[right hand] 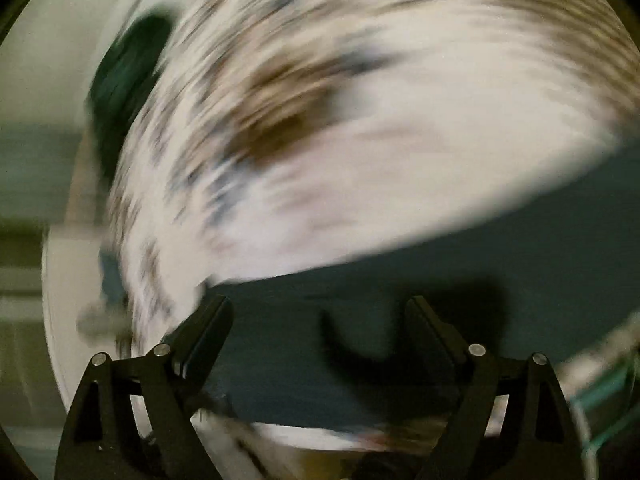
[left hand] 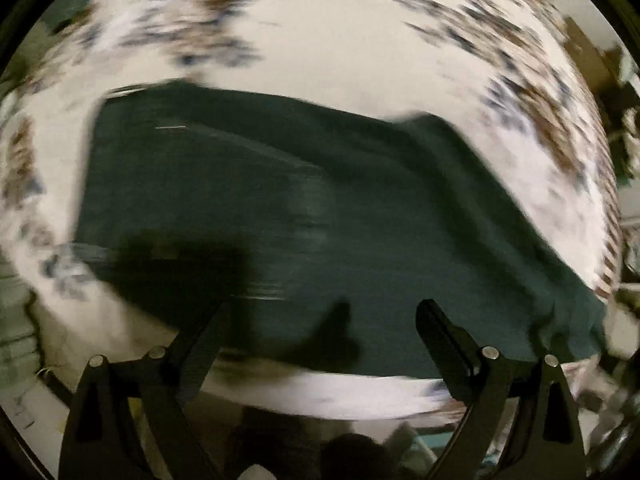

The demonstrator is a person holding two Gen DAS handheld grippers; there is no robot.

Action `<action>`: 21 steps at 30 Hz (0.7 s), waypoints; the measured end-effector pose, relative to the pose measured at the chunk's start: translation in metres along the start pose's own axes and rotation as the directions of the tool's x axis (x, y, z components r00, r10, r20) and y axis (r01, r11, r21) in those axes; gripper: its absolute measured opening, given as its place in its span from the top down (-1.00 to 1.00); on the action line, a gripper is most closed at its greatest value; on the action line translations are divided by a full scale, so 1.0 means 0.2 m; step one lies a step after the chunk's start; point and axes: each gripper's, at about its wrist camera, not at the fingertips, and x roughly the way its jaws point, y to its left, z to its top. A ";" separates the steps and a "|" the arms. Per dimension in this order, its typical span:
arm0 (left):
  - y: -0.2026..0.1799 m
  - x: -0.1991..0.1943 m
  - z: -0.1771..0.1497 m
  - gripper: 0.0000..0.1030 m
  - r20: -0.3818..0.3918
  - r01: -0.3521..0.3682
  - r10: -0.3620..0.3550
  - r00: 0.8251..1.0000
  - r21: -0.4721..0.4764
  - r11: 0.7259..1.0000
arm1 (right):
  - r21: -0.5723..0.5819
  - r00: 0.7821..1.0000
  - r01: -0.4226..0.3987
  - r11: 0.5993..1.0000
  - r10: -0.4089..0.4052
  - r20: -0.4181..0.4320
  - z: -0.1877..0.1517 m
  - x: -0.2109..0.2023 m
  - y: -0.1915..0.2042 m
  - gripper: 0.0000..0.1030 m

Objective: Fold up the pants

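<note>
As seen from the left wrist, the dark green pants (left hand: pixel 320 216) lie spread flat on a white patterned cloth (left hand: pixel 328 48); the left gripper (left hand: pixel 324 316) stands wide above them, empty. From the right wrist, the right gripper (right hand: pixel 318 312) likewise gapes empty over the pants (right hand: pixel 520 248); both views are blurred.

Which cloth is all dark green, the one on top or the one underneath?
The pants on top are plain dark green. The sheet underneath is white with brown and grey blotches.
</note>
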 end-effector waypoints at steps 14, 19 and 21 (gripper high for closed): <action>-0.74 0.47 -0.25 -1.00 -0.040 -0.122 0.131 0.991 0.187 0.975 | 0.420 0.940 -0.133 0.898 -0.020 0.340 0.33 -0.51 -1.53 -0.54; -0.88 0.50 -0.28 -1.00 -0.041 -0.132 0.140 0.989 0.164 0.978 | 0.433 0.899 -0.248 0.867 0.040 0.435 0.38 -0.53 -1.63 0.65; -0.92 0.50 -0.28 -1.00 -0.043 -0.137 0.145 0.989 0.150 0.979 | 0.426 0.899 -0.271 0.863 0.069 0.432 0.41 -0.50 -1.66 0.65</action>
